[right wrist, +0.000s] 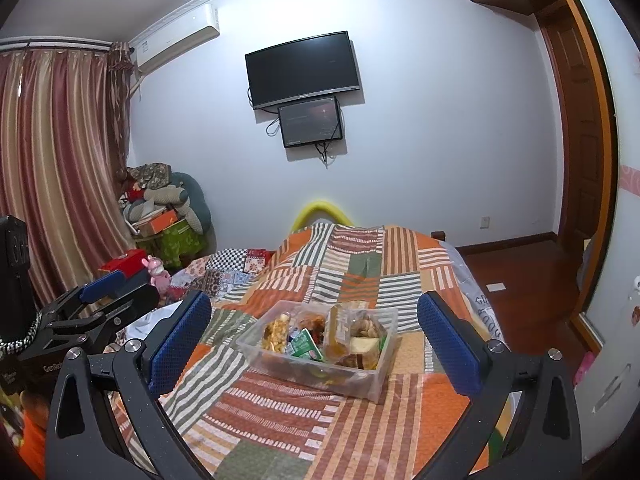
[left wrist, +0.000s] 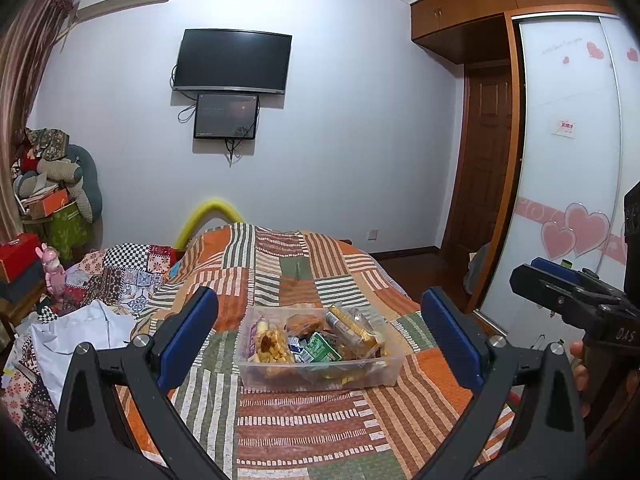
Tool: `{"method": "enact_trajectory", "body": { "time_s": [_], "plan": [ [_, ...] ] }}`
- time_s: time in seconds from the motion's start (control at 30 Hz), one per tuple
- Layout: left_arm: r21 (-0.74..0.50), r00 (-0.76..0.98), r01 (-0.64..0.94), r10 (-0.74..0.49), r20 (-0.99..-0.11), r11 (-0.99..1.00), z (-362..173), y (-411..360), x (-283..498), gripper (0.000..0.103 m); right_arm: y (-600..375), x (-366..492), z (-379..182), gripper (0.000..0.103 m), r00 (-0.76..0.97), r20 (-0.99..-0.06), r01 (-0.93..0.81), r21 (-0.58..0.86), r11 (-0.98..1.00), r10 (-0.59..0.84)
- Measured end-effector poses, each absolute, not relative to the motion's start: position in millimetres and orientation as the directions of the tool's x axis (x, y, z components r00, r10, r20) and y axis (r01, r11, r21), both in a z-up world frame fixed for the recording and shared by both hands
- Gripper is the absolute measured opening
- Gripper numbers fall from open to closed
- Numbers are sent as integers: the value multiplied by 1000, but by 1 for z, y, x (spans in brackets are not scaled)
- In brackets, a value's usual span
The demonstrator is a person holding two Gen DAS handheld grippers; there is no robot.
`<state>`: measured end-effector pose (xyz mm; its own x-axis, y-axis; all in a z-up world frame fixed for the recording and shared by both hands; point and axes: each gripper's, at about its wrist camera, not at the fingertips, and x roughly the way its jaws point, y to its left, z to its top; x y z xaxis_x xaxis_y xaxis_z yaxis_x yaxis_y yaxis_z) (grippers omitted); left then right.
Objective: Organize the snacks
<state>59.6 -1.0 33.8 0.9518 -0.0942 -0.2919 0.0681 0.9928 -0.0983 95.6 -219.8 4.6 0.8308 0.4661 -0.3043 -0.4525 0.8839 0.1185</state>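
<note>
Jaws of left gripper [left wrist: 320, 332] w/ blue textured pads spread wide, nothing held; right gripper [right wrist: 314, 338] same, wide apart, empty. Both hover level above bed w/ orange-green striped patchwork quilt [left wrist: 296, 412], pointing at clear rectangular plastic tub [left wrist: 390, 374]. Tub sits on quilt, mid-bed, packed w/ crinkly snack packets [left wrist: 276, 346] + green carton [left wrist: 322, 346]. Far wall: black flat TV [left wrist: 232, 60].

One snack bin [left wrist: 320, 376], two screens [left wrist: 232, 60].
</note>
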Motion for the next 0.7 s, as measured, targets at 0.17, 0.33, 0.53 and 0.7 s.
{"method": "enact_trajectory", "body": {
  "time_s": [0.17,0.33,0.53,0.7],
  "plan": [
    [-102,951,69,-96,-295,992,34,0,59,103,-219,95,4,103,832,-307,-450,110,886,461],
    [-109,950,74,-103,-296,991,35,1,61,103,-218,94,4,103,834,-306,-449,108,887,459],
    [-121,951,74,-106,-289,990,35,2,60,103,-216,95,2,103,837,-308,-445,97,890,452],
    [-111,951,75,-105,-292,991,33,-1,59,103,-216,95,1,103,837,-309,-445,97,890,452]
  ]
}}
